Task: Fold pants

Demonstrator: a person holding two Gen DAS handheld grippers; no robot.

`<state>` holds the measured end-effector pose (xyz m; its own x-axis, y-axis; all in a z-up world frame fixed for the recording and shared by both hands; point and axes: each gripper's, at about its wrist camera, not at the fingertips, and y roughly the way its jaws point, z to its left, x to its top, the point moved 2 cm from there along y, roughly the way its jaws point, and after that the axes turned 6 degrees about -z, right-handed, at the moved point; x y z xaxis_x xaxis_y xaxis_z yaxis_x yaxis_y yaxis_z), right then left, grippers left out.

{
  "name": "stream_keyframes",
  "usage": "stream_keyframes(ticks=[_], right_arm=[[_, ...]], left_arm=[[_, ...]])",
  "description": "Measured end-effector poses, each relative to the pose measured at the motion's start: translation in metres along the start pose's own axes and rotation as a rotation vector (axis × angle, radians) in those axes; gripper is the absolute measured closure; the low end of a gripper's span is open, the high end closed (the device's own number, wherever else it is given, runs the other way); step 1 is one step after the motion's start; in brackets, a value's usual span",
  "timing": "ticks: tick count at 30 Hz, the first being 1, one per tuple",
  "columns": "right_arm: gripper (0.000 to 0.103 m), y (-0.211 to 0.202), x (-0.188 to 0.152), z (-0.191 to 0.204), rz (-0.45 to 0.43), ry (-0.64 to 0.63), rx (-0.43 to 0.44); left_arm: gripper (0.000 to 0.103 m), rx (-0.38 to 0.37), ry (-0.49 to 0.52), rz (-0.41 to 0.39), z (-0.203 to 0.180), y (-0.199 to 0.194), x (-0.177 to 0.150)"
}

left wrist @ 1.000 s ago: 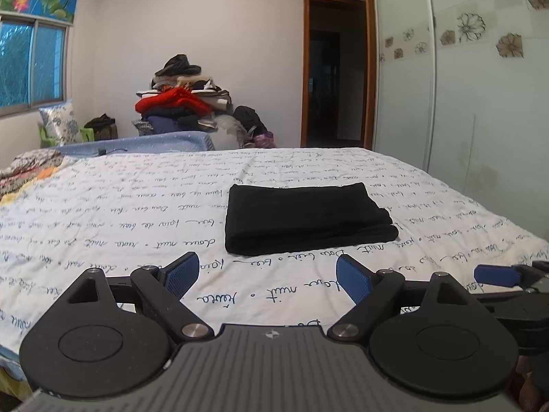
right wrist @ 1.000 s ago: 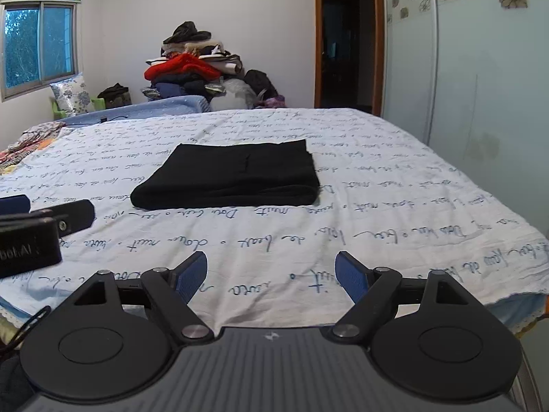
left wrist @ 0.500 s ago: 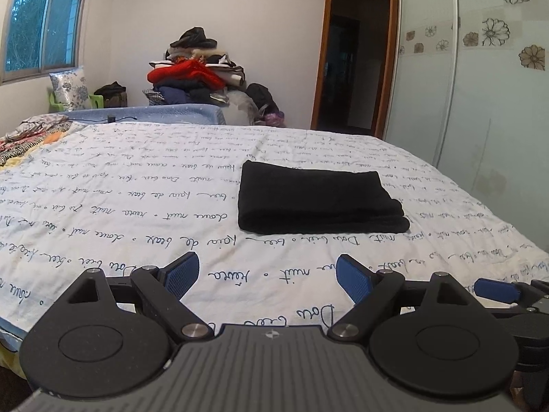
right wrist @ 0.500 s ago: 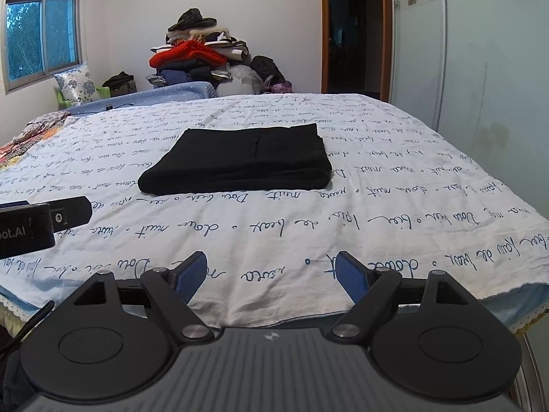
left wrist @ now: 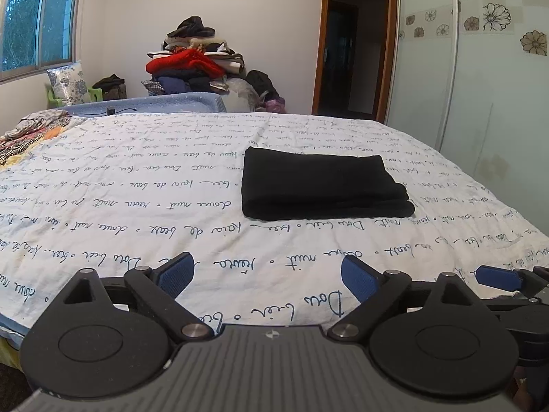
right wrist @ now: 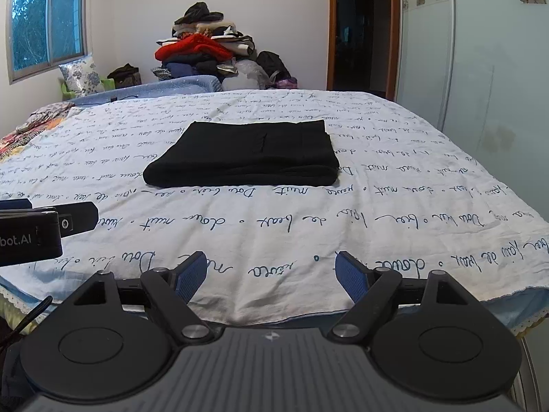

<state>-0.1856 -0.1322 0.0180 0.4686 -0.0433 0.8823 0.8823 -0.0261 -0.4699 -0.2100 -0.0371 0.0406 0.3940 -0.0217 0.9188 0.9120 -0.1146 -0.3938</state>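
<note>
Black folded pants on bedsheet, well beyond both tongs (spread, empty)

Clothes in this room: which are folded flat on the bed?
The black pants, a neat rectangle alone mid-bed on the script-printed sheet. The other clothes sit heaped in a pile with a red garment, beyond the bed's far end by the wall.
</note>
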Motion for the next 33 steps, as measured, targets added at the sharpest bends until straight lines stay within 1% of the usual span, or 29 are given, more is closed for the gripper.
stream_keyframes(ticks=[12,21,33], right_arm=[[0.021,0.0020,-0.0007,0.0031,0.013,-0.017,0.009],[0.021,0.0029,-0.0013,0.0039,0.017,-0.024,0.013],[0.021,0.0044,-0.0028,0.0028,0.025,-0.020,0.021]], left_arm=[[0.008,-0.002,-0.002,0.018,0.0006,0.0029,0.0003],[0.008,-0.027,-0.042,0.030,0.0040,0.0044,0.0008],[0.008,-0.029,-0.045,0.045,0.0037,0.0050,-0.0013]])
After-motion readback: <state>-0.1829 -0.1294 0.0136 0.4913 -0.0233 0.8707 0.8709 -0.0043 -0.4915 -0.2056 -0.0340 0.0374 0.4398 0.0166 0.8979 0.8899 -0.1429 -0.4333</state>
